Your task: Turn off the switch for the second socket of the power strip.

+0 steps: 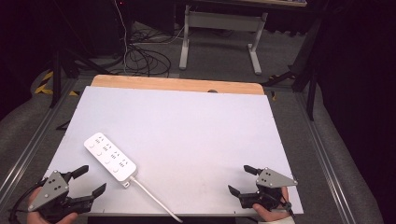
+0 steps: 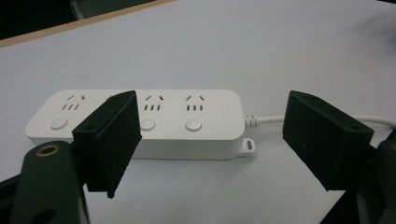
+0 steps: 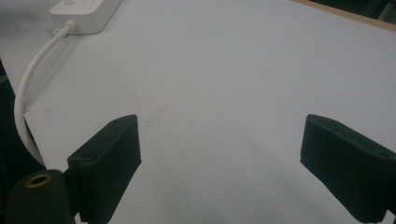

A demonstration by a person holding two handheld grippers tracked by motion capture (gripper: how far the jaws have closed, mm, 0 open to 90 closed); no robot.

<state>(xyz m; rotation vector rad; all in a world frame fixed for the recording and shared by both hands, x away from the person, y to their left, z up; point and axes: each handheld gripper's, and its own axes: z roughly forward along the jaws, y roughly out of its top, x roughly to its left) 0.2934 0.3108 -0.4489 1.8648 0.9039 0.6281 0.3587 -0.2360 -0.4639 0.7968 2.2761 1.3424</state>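
L claw [image 1: 92, 181] near power strip [image 1: 110, 156], lying diagonal.

Soft, even overhead light fell on the white table [image 1: 187, 116]; the surroundings at the frame edges stayed dark. Shadows were faint. Both gripper views looked slightly soft, their near black jaws blurred.
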